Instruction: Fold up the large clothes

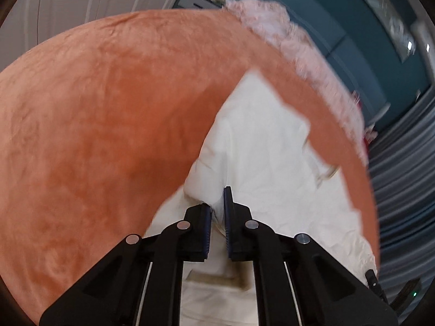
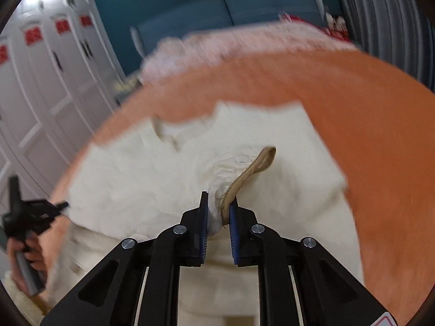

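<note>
A large cream-white garment (image 1: 266,146) lies spread on an orange bed cover (image 1: 95,125). My left gripper (image 1: 217,201) is shut on a bunched fold of the garment at its near left edge. In the right wrist view the same garment (image 2: 152,174) fills the middle. My right gripper (image 2: 218,203) is shut on a bunch of the white cloth together with a tan drawstring loop (image 2: 252,171). The left gripper and the hand holding it (image 2: 30,217) show at the left edge of the right wrist view.
A fluffy pink blanket (image 1: 288,35) lies along the far edge of the bed, also in the right wrist view (image 2: 217,46). A blue headboard (image 2: 217,11) stands behind it. White wardrobe doors (image 2: 49,76) are to the left, grey curtains (image 2: 386,13) to the right.
</note>
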`<state>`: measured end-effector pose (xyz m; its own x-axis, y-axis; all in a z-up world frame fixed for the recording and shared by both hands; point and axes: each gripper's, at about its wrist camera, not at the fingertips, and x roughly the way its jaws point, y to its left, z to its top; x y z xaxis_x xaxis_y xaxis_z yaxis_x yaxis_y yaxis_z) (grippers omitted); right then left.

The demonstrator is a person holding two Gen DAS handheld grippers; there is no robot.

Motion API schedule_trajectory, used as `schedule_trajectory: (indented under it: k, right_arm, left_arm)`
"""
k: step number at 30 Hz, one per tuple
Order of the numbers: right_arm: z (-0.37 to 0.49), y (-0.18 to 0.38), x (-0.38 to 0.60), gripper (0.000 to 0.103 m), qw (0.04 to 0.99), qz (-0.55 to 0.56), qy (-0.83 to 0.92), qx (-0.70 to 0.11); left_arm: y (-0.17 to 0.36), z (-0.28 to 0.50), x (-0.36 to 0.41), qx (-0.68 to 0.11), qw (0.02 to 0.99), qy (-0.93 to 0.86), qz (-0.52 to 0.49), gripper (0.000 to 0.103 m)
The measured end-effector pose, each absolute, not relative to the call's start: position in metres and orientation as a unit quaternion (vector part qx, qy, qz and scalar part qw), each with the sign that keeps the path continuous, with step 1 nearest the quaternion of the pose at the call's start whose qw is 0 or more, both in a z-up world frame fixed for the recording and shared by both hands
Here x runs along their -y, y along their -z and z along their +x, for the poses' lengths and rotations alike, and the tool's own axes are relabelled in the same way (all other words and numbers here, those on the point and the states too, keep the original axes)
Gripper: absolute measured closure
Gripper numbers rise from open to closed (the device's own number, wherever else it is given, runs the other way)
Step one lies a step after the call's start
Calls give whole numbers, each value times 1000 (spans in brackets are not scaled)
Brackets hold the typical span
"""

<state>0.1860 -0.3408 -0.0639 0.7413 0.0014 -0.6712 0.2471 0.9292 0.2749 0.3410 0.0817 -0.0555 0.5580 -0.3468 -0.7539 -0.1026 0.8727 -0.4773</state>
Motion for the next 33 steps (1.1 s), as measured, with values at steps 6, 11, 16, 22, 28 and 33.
schedule_trajectory:
  k: [6,11,16,22,28,33]
  right_arm:
    - [175,111,344,90,895,191,85,-393]
    - [179,116,342,90,893,187,89,-399]
    - [166,103,341,72,896,186,112,-387]
    - [133,47,335,63,922,171,143,-318]
    - [196,20,285,63,933,131,66,-329]
    - [238,47,236,63,926,43,45,-371]
  left_arm:
    - [82,328,-68,-467,863,56,-184,95]
    - [90,324,-58,-447,882,47,-143,92]
    - [79,318,-53,-439,891,35,-112,87]
    - [28,298,-73,-415,905,18,-91,65]
    - [-14,324,-32,-402,910,65,-81,64]
    - [30,350,21,-452,888,80,-32,64]
